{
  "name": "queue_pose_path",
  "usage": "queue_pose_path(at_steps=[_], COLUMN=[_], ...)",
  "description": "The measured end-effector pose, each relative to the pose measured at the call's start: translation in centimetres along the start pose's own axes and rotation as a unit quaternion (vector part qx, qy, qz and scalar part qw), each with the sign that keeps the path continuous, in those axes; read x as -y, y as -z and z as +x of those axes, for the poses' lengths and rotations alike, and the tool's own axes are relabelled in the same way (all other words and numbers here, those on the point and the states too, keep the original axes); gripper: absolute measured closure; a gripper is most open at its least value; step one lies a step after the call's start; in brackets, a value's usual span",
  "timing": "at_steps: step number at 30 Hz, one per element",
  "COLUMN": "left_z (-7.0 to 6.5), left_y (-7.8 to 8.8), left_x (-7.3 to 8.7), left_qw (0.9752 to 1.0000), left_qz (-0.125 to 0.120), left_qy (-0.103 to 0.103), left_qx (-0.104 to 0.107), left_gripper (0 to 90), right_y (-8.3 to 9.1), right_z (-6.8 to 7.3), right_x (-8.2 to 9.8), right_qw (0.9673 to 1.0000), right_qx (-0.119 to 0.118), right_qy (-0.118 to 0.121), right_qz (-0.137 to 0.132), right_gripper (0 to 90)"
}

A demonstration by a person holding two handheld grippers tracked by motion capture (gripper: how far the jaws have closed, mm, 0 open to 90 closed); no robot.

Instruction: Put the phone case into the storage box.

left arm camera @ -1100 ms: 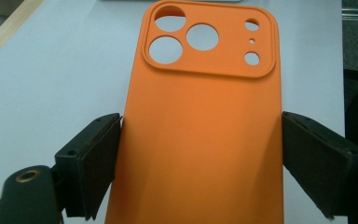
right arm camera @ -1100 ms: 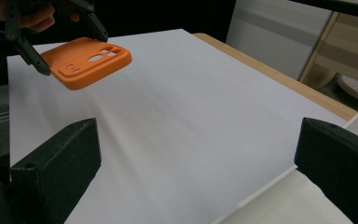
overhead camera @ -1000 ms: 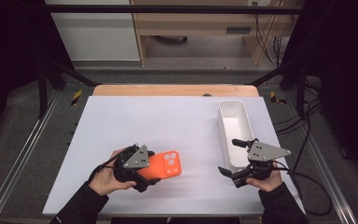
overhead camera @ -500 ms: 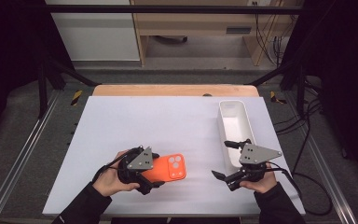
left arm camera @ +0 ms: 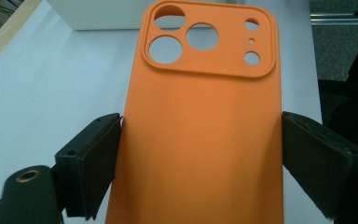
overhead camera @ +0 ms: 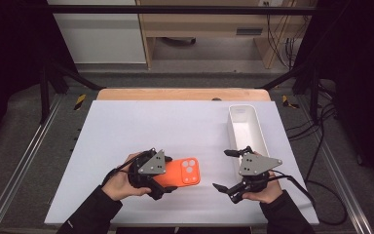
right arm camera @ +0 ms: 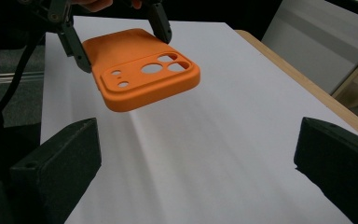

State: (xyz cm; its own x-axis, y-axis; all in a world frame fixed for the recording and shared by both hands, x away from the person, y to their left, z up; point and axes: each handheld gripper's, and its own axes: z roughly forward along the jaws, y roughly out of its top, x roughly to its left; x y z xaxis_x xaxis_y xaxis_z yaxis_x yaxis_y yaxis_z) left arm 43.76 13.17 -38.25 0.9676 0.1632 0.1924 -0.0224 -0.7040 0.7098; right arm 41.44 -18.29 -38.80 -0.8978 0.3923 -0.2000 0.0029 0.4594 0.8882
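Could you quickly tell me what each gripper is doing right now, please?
Left gripper: closed across the width of the orange phone case, held off the table.
Right gripper: open, empty.

An orange phone case (left arm camera: 200, 135) runs lengthwise up the middle of the left gripper view, its back facing up and its raised camera block with round cut-outs at the far end. The left tool (left arm camera: 200, 154) clamps it across its width: one black jaw presses the case's left long edge, the other its right long edge. Beneath it lies the pale table (left arm camera: 51, 88). The wall of a white tray (left arm camera: 102, 16) stands beyond the case's far end, and the table's wooden edge strip (left arm camera: 4, 39) cuts the upper left corner.
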Motion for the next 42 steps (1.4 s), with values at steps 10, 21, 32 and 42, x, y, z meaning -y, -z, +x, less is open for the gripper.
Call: queue_pose_path(at_steps=[10,21,32,42], left_z=[0.3,0.3,-0.3,-0.6], left_y=[-0.2,-0.7,-0.7,-0.6], left_x=[-0.7,-0.1,-0.7,-1.0], left_qw=[0.9999,0.9999,0.9996,0.9994], left_qz=[-0.017,-0.013,-0.018,-0.020], left_qy=[-0.003,-0.002,-0.014,-0.019], left_qx=[0.000,0.006,0.014,0.020], left_gripper=[14.3,14.3,14.4,14.4], right_y=[-0.4,-1.8,-2.6,-3.5], right_z=[0.4,0.9,1.4,1.6], right_x=[-0.7,-1.2,-1.3,-1.6], right_qw=[0.9997,0.9990,0.9981,0.9969], right_qx=[-0.019,-0.037,-0.046,-0.060], right_qy=[0.014,0.026,0.040,0.046], right_qz=[-0.005,-0.003,0.010,0.020], right_gripper=[1.4,1.9,2.4,2.7])
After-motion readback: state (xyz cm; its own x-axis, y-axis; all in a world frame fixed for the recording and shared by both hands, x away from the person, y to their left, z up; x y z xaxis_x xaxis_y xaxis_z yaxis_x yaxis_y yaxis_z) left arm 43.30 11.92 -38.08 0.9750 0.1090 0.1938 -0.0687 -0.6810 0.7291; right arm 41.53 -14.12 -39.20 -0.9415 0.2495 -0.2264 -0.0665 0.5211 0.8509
